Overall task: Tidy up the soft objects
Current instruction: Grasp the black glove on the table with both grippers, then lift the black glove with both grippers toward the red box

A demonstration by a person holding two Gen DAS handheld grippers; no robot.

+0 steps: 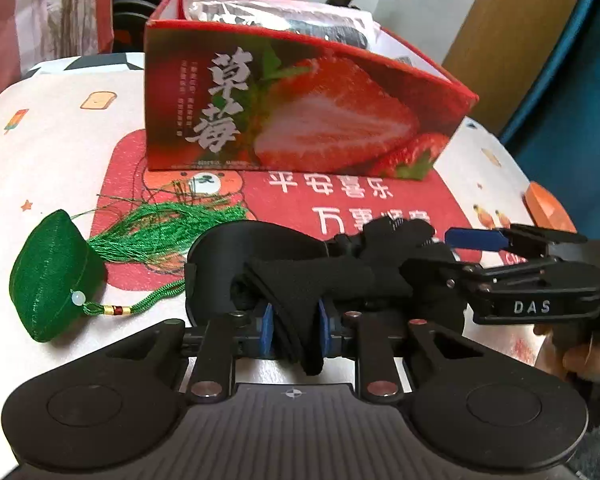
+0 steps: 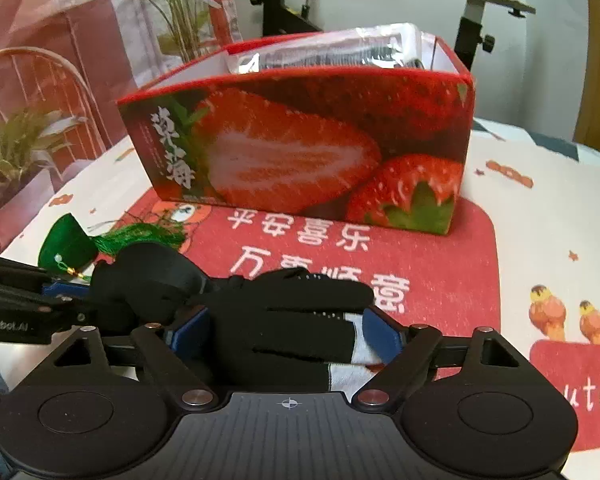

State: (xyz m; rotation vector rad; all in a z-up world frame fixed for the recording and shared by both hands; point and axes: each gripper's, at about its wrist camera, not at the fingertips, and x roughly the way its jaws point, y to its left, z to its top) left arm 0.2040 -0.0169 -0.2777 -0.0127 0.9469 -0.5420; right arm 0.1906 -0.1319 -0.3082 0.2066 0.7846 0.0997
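Observation:
My left gripper (image 1: 296, 332) is shut on a fold of a black eye mask (image 1: 240, 252), which lies on the red mat (image 1: 380, 200). To its right, my right gripper (image 1: 440, 252) reaches in from the side. In the right wrist view, that right gripper (image 2: 286, 334) has its blue pads (image 2: 384, 336) wide apart, one against each side of a black glove (image 2: 292, 320) with a grey-white cuff. The eye mask (image 2: 152, 268) lies to the glove's left. A green sachet (image 1: 56, 276) with a tassel rests left of the mask.
A red strawberry-printed box (image 1: 300, 120) stands open-topped at the back of the mat, with packets inside. The table has a white patterned cloth (image 2: 540, 184). An orange object (image 1: 548, 208) lies at the right edge. Potted plants (image 2: 16, 152) and exercise equipment stand beyond the table.

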